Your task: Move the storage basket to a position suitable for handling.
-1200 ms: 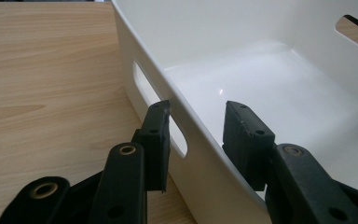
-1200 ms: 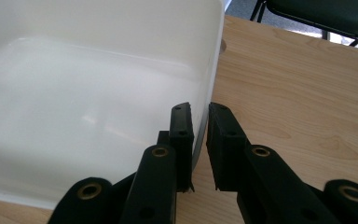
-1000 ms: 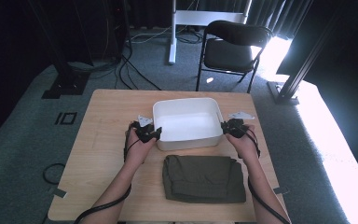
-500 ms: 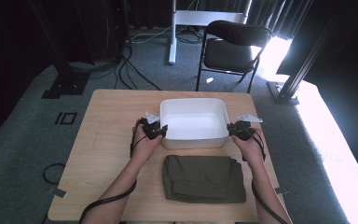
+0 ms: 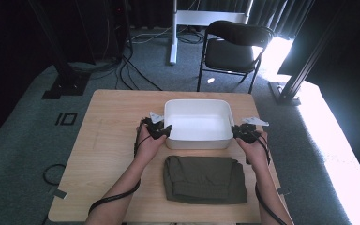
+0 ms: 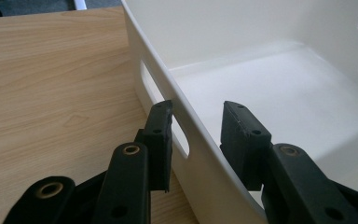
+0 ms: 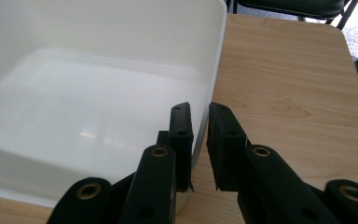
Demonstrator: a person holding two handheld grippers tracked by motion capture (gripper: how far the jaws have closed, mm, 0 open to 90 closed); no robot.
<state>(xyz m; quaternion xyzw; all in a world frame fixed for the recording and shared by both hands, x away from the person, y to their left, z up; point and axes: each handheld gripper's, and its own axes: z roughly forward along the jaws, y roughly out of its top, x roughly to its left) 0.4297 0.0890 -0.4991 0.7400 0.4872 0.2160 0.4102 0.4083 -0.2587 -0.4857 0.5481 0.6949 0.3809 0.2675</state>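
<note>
A white plastic bin (image 5: 197,102) stands empty at the middle of the wooden table (image 5: 112,122). My left gripper (image 5: 165,131) straddles the bin's left wall (image 6: 200,154) just past a handle slot. It is open, one jaw outside and one inside, with gaps to the wall. My right gripper (image 5: 236,132) sits on the bin's right wall (image 7: 216,51) near the front corner. Its jaws (image 7: 199,109) are pressed shut on that wall. A folded olive-green cloth (image 5: 204,178) lies in front of the bin, between my forearms.
A black folding chair (image 5: 234,47) and a white desk leg (image 5: 173,33) stand beyond the table's far edge. Cables run over the grey carpet at the left. Bare wood lies to the left and right of the bin.
The bin and both grippers have shifted a little to the right across the table. The cloth has stayed where it was.
</note>
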